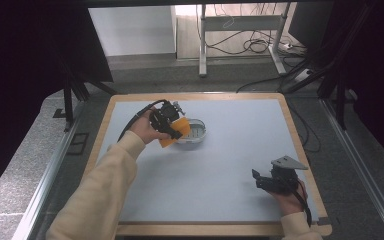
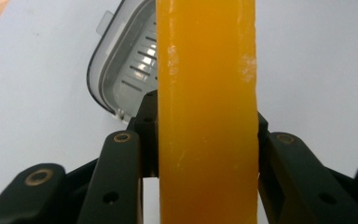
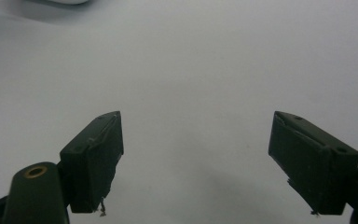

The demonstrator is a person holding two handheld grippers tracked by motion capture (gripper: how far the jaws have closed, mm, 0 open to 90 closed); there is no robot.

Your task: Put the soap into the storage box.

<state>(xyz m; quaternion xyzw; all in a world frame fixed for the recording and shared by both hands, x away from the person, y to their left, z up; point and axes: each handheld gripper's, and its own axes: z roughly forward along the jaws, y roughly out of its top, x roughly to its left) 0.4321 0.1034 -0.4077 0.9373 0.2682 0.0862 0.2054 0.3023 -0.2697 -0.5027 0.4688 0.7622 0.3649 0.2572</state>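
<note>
Even overhead light, soft shadows (slightly blurry)

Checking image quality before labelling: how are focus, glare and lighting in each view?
High view: evenly lit table, dark surroundings. Left gripper view: the orange bar looms close, soft-edged with pale glare streaks; the grey container behind is sharper. Right gripper view: dim, jaws sharp, with faint shadows on the tabletop.

Orange soap bar (image 2: 206, 112) edge-on, upright, just over the slotted grey soap dish (image 2: 123, 65) on the mat.
</note>
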